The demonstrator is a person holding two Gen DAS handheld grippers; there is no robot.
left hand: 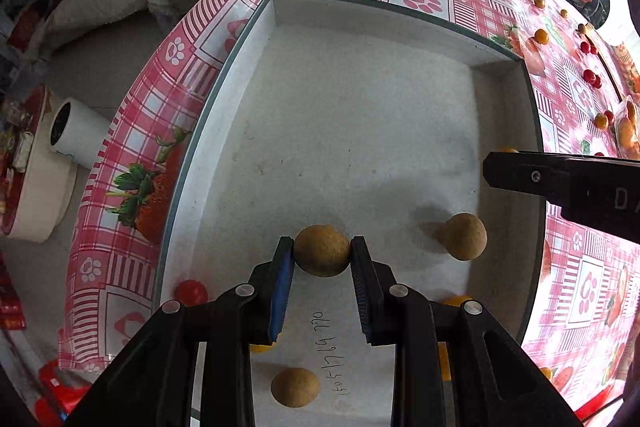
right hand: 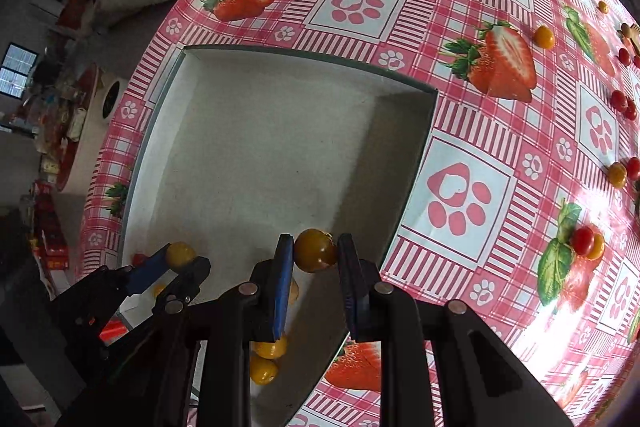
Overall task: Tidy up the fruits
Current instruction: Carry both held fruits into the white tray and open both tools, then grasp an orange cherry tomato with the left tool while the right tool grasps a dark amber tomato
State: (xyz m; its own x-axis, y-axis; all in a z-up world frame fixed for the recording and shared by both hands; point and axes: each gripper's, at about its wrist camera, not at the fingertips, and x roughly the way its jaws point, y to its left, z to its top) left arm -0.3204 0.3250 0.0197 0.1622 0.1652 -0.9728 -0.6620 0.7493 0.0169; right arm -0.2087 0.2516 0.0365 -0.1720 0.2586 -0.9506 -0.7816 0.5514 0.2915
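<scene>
Your left gripper [left hand: 322, 250] pinches 1 round tan-brown fruit [left hand: 322, 250] above the shallow white cardboard box [left hand: 360, 115]. Your right gripper [right hand: 315, 250] pinches 1 small orange-yellow tomato [right hand: 315, 250] at the box's near-right side. 2 more tan fruits [left hand: 464, 236] lie inside, possibly longans. Pink strawberry-print table [right hand: 460, 195]: scattered red and yellow tomatoes [right hand: 582, 240].

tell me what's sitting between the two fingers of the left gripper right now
A round brown fruit, pinched at the fingertips of the left gripper above the white tray. The left wrist view shows this best.
</scene>
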